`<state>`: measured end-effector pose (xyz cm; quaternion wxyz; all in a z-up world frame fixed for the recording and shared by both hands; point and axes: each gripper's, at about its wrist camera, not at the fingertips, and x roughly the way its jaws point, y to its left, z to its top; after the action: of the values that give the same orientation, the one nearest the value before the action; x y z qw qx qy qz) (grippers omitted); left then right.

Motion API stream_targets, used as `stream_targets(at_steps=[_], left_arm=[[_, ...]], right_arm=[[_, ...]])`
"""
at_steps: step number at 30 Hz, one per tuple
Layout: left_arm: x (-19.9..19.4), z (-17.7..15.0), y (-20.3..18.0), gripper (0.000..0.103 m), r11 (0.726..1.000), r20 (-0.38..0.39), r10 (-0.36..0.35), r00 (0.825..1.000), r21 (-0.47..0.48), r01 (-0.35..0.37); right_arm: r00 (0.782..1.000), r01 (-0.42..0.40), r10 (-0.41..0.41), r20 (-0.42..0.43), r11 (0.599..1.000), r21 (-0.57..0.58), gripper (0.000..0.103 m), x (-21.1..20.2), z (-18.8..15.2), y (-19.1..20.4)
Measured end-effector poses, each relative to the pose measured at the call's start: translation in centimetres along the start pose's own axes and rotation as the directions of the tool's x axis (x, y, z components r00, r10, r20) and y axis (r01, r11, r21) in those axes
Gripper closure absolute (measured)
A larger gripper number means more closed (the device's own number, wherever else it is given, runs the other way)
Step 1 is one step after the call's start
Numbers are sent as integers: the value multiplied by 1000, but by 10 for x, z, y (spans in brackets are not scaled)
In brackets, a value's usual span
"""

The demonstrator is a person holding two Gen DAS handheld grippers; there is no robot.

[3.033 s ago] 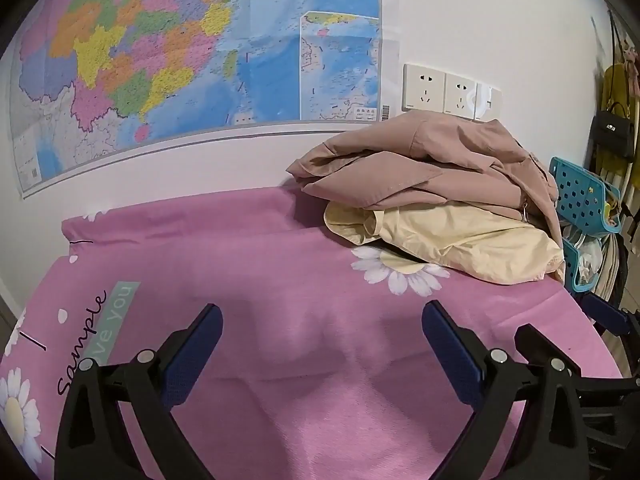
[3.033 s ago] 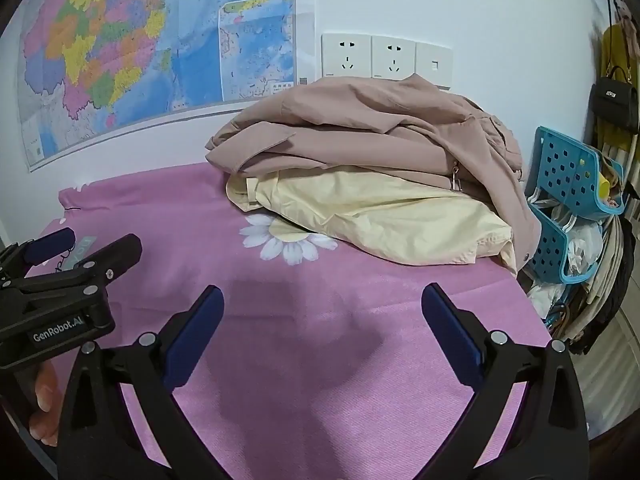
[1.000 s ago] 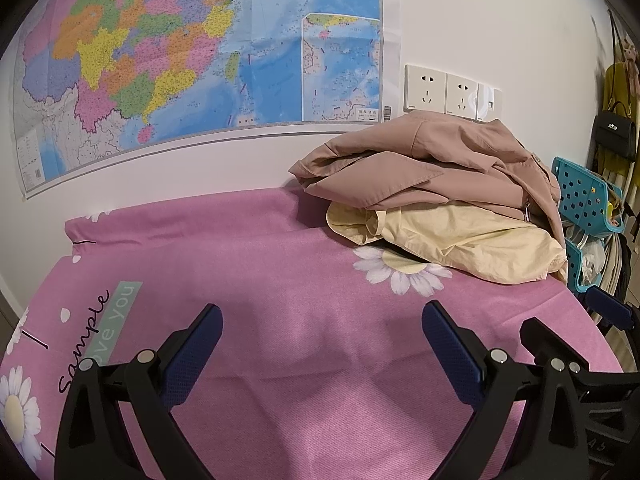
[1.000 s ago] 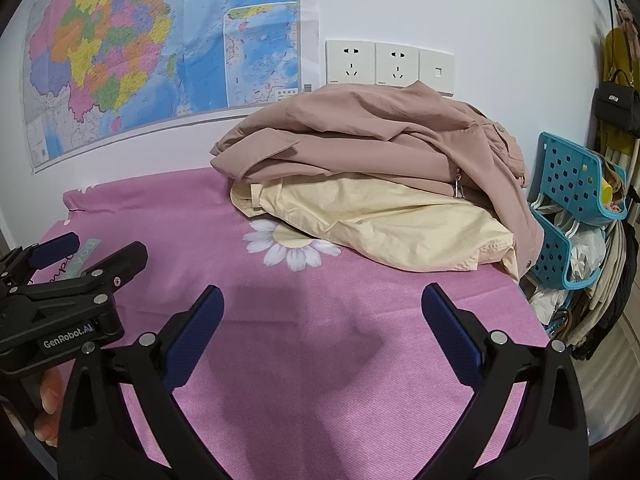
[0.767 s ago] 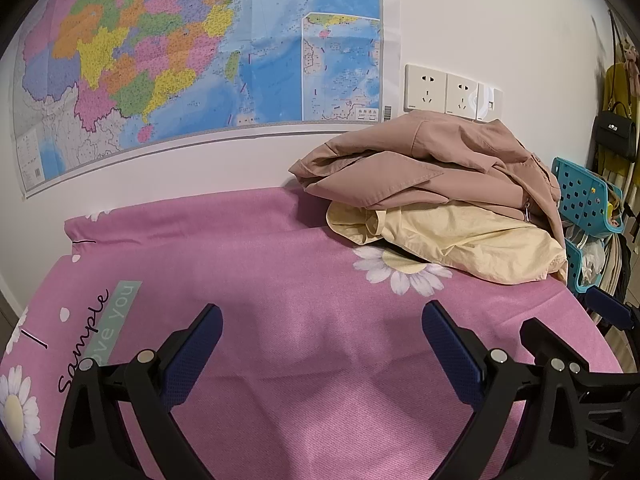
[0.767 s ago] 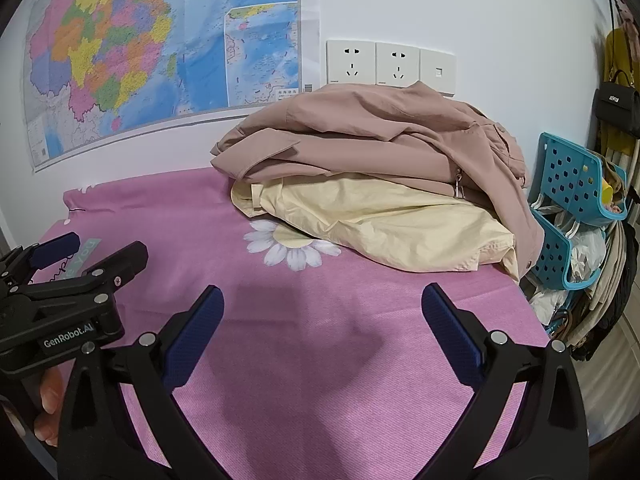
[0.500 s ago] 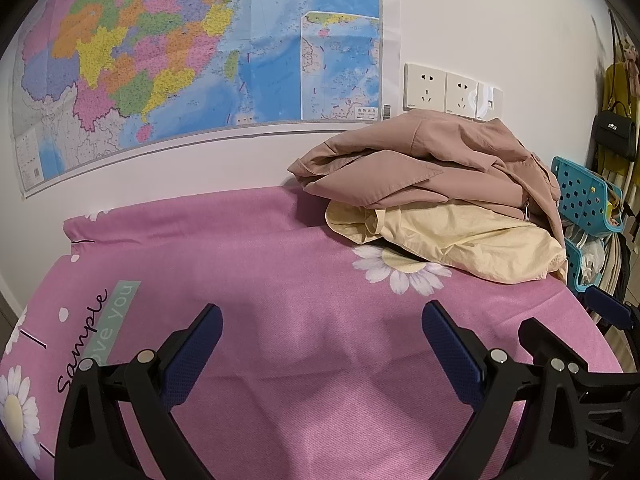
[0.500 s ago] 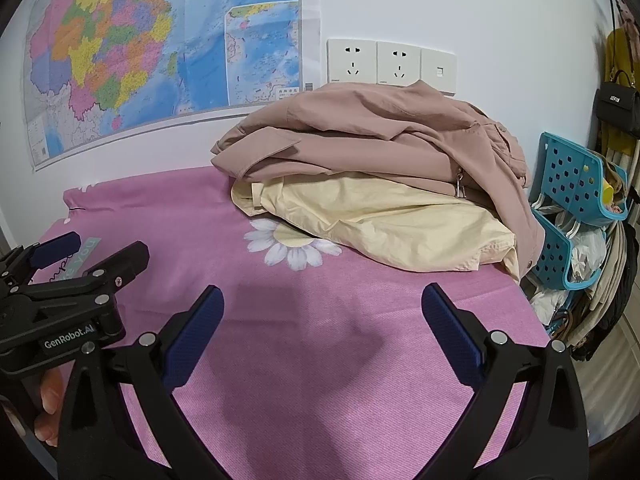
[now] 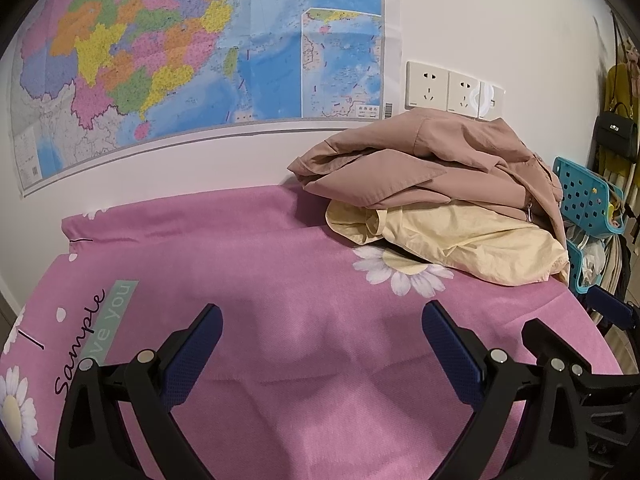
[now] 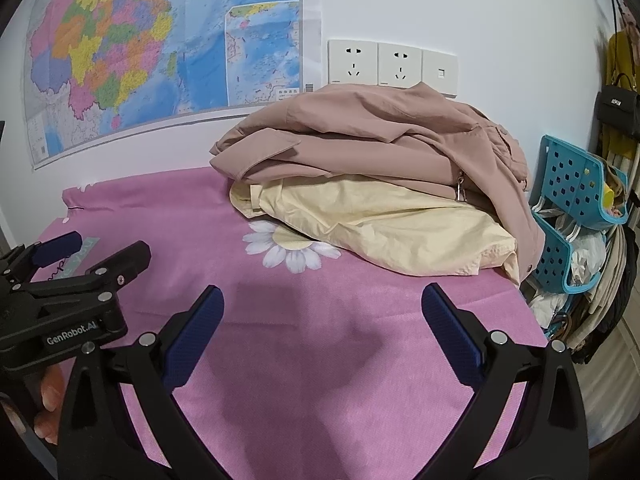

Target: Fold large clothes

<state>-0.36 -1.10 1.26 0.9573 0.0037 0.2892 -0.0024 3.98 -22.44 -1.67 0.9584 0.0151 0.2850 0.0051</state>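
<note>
Heaped dusty-pink jacket [image 10: 360, 140] atop crumpled pale-yellow garment [image 10: 384, 224], at far right corner of pink daisy-print cloth [image 10: 320, 360] against wall; ahead and rightward of both tongs, long axis left-right; right gripper [image 10: 322, 320] nearer, left gripper [image 9: 320, 344] farther; both agape, empty.

Pink cloth [image 9: 280, 280] on the desk lay bare in front of and to the left of the clothes pile [image 10: 380, 184]. Both claws, left claw [image 9: 320, 344] and right claw [image 10: 322, 320], hung wide apart over that bare stretch, clear of the pile. Behind the pile stood the wall [image 10: 500, 12]. Just right of the pile, the blue basket rack [image 10: 572, 196] crowded the desk edge.
</note>
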Motion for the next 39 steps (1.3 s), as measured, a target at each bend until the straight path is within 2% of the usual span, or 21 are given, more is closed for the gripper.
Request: stream_targets(at_steps=[10,13,15,18,21,23,27,30,31,32,34,35,37,39], left_arm=[[17,8,1,7,1000,-28,-16,999,-5,16],[29,13,1,7,1000,-42,-13,999,-8,12],[40,17,4,7,1000,-60,-15,998,-18,14],[58,25,5,7,1000,-79,-8,997,-19,7],[81,35,6,7,1000,-111,-8,994,-18,6],[95,41,8,7,1000,-127,18,992,-9,-19],[118,49,15,7,999,-143,42,989,-12,-44],[129,53,18,7,998,-147,57,987,-13,-60],[132,53,18,7,998,-150,58,987,-13,-61],[136,53,19,7,998,-152,59,987,-11,-62],[140,53,19,7,998,-157,61,986,-3,-62],[143,53,19,7,998,-155,63,986,5,-63],[146,54,20,7,998,-141,55,989,21,-52],[146,57,21,7,1000,-105,17,994,28,-14]], right_arm=[[1000,20,-19,22,997,-76,6,8,17,3],[999,-1,6,40,993,-120,6,16,33,4],[998,13,-3,59,987,-159,6,23,48,4],[994,57,-30,105,963,-265,6,42,76,10],[993,75,-36,116,933,-351,6,69,106,16],[994,77,-37,104,906,-417,7,95,126,26],[996,85,-48,82,838,-539,10,142,140,53],[993,112,-112,41,756,-645,23,182,140,67],[992,118,-121,41,736,-666,31,190,141,68],[993,108,-116,33,734,-671,38,193,142,67],[996,62,-93,-10,743,-666,85,193,154,62],[997,53,-78,-9,754,-654,88,188,160,60],[999,43,-15,51,783,-621,93,158,181,51],[996,39,17,92,818,-573,93,131,205,41]])
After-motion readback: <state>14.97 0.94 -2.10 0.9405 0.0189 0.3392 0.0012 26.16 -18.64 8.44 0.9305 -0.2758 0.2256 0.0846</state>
